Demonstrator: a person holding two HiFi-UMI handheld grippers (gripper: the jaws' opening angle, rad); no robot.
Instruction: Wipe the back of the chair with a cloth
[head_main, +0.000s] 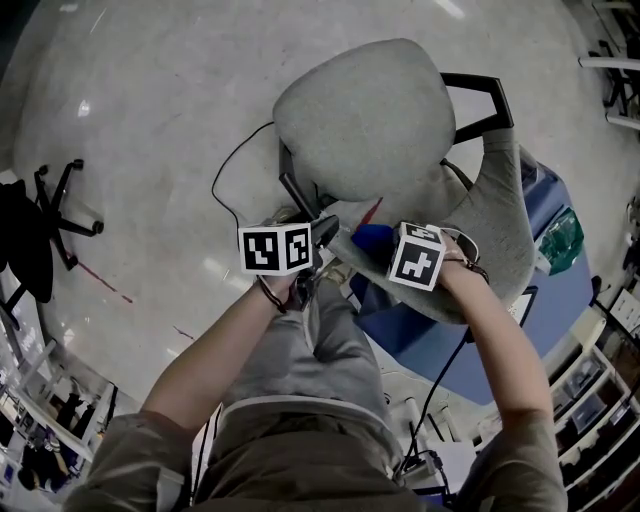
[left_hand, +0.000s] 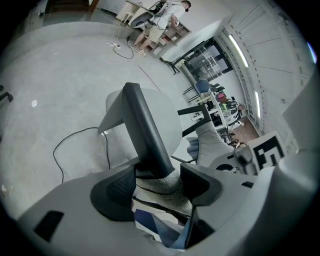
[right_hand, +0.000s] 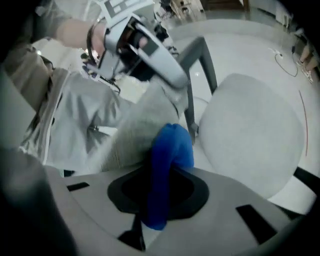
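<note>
The grey office chair shows from above, its seat ahead and its backrest at the right. My left gripper is shut on the black armrest where it meets the backrest's grey knit edge; both fill the gap between the jaws. My right gripper is shut on a blue cloth, whose bunched end lies against the grey backrest fabric. The same cloth shows between the two marker cubes. The seat lies to the right of the cloth.
A black cable loops on the pale floor left of the chair. Another chair's black base stands at the far left. A blue box sits under the backrest, and shelving lines the right edge.
</note>
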